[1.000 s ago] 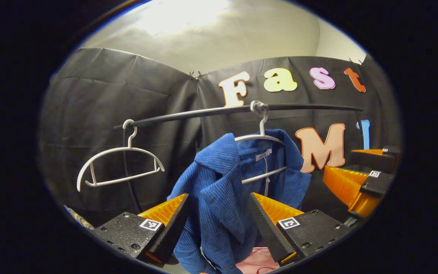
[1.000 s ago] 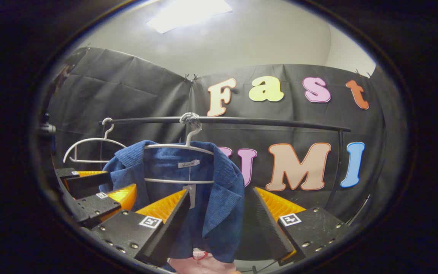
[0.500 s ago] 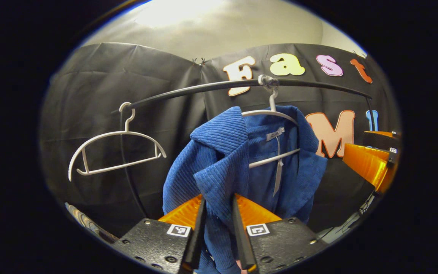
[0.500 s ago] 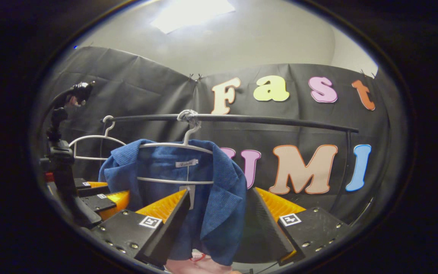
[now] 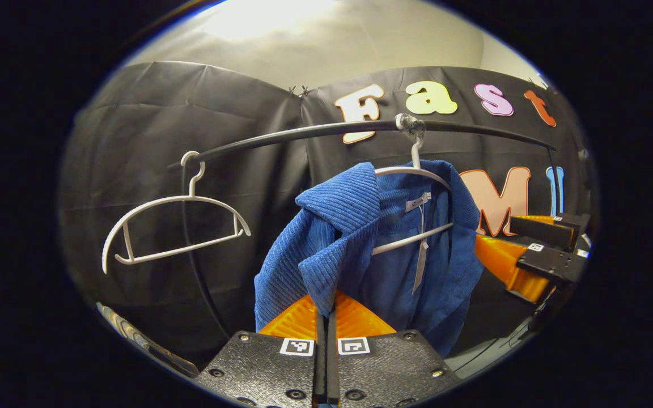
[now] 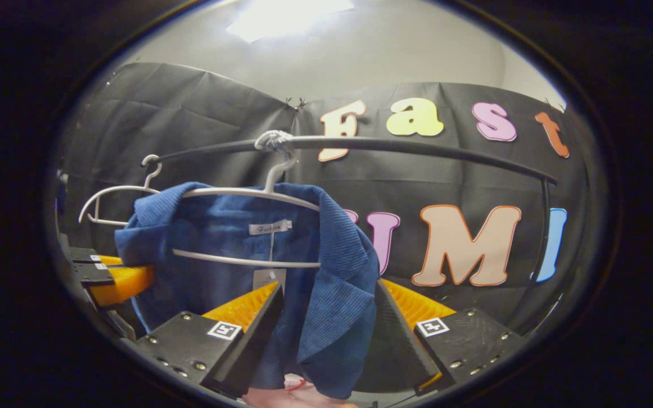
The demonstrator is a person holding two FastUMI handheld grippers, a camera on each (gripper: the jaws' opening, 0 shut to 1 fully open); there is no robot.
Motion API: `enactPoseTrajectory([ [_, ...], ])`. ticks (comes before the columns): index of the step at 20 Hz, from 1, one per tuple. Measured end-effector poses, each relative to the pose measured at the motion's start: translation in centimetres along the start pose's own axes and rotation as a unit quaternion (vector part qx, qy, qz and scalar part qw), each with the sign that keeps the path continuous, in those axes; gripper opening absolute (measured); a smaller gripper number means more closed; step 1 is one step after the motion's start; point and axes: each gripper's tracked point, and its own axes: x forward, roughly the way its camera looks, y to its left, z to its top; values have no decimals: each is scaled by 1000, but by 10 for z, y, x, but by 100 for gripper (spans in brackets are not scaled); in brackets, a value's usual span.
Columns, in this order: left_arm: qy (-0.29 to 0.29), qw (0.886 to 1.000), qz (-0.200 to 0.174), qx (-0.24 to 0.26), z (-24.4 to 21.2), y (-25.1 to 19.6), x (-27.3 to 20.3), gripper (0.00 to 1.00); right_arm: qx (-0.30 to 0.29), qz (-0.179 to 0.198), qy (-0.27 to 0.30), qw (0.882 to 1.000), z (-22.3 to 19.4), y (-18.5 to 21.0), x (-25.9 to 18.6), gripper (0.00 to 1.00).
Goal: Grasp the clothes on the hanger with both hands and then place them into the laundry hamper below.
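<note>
I am pinching the blue corduroy jacket (image 5: 326,249) lapel in my left gripper (image 5: 326,317), right gripper (image 6: 326,317) gaping around the other lapel, white hanger (image 6: 247,195) hanging on black rail (image 6: 417,148)

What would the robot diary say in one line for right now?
left tongs: shut on blue jacket | right tongs: open around its other lapel | jacket: on white hanger | hamper step: not yet

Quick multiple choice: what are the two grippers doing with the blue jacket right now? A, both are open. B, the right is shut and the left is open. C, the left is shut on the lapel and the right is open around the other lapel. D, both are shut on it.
C: the left gripper pinches the blue jacket lapel, while the right gripper fingers stand apart around the other lapel.
</note>
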Motion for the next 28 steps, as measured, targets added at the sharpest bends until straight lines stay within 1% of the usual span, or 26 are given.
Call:
enactPoseTrajectory([
  [1, -1, 1000, -3, -1, 1, 0, 1, 0, 2, -2, 0, 1000, -3, 0, 9, 97],
  [2, -3, 1000, -8, -1, 1, 0, 1, 0, 4, -3, 3, 1000, -6, 1, 18, 94],
  [7, -8, 1000, -19, 12, 3, 1, 1, 0, 20, -8, 19, 1000, -27, 2, 52, 94],
  [9, -8, 1000, -23, 9, 3, 1, -1, 1, 22, -10, 31, 999, -37, 2, 65, 94],
  [10, -8, 1000, -26, 6, 3, 3, 0, 0, 22, -9, 39, 999, -44, 3, 69, 94],
  [11, -7, 1000, -26, 3, 3, 4, 1, 0, 23, -7, 47, 999, -50, 3, 73, 99],
  [12, -6, 1000, -26, 1, 3, 6, 2, 0, 20, -13, 55, 998, -57, 2, 77, 94],
  [15, -9, 1000, -25, -2, 7, 9, 0, 0, 10, -26, 71, 997, -69, -5, 84, 63],
  [17, -8, 1000, -28, -6, 11, 11, -2, 1, 0, -28, 84, 996, -75, -11, 88, 46],
  [18, -5, 999, -35, -11, 13, 11, -3, 2, -10, -46, 91, 995, -79, -21, 86, 45],
  [20, 1, 999, -46, -26, 17, 13, -8, 1, -9, -61, 100, 993, -81, -27, 92, 9],
  [21, 6, 998, -50, -38, 18, 15, -11, 1, -7, -63, 101, 993, -80, -30, 95, 14],
  [24, 10, 996, -54, -75, 24, 22, -17, 1, -6, -83, 94, 992, -76, -42, 98, 14],
  [28, 13, 995, -52, -80, 33, 27, -23, 0, -19, -97, 76, 992, -66, -53, 98, 14],
])
